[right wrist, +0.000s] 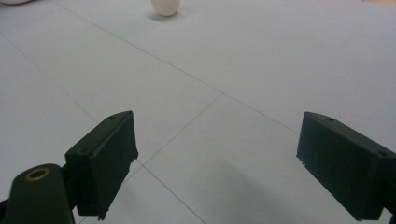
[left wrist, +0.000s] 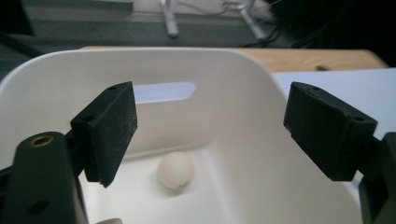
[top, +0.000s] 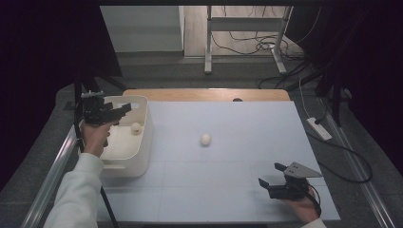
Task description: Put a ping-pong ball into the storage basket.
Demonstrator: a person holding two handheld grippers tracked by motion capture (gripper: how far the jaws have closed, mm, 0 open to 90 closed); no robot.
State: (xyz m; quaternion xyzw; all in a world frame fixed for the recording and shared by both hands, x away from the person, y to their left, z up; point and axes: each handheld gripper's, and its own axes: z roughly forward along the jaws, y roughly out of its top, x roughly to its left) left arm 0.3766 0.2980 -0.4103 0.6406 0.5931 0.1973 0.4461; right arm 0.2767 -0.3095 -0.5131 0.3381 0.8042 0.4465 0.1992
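The bench (top: 228,166) carries a white bin (top: 142,142) at nine o'clock. Over the bin, the left hand-held gripper (top: 124,110) hangs with jaws spread wide, nothing between them. At five o'clock, the right hand-held gripper (top: 272,175) rests low over the bench, jaws likewise spread and empty. One egg (left wrist: 175,170) lies on the bin's floor, below the left jaws. Another egg (top: 205,139) sits near the bench's middle, well apart from the bin.
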